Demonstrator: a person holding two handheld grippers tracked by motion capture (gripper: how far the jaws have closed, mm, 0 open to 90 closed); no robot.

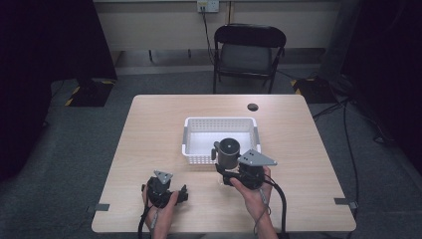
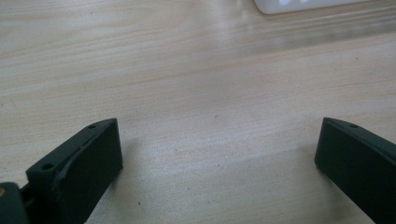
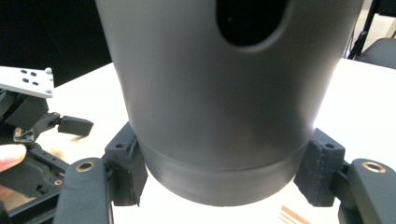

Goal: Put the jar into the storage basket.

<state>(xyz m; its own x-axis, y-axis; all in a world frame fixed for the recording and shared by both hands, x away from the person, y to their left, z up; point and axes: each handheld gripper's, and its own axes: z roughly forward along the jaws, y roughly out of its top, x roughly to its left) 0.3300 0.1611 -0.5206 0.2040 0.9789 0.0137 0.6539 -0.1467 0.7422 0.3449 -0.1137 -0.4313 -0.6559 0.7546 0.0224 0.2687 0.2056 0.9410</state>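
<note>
A dark grey mug-like cylinder (image 1: 229, 153) stands upright just in front of the white basket (image 1: 219, 120), at its right front corner. My right gripper (image 1: 225, 172) is shut on its lower part. In the right gripper view the cylinder (image 3: 219, 93) looms large, with a dark round opening high on its side and both pads (image 3: 126, 163) pressed against its base band. My left gripper (image 1: 182, 194) rests low over the table near the front edge, pointing right. Its jaws stand wide apart with bare wood between them (image 2: 219, 154).
The basket's interior looks bare, and its corner (image 2: 303, 5) shows at the top of the left gripper view. A black round grommet (image 1: 253, 107) sits at the table's back. A folding chair (image 1: 249, 50) stands behind the table (image 1: 149, 129). Cables trail on the floor at right.
</note>
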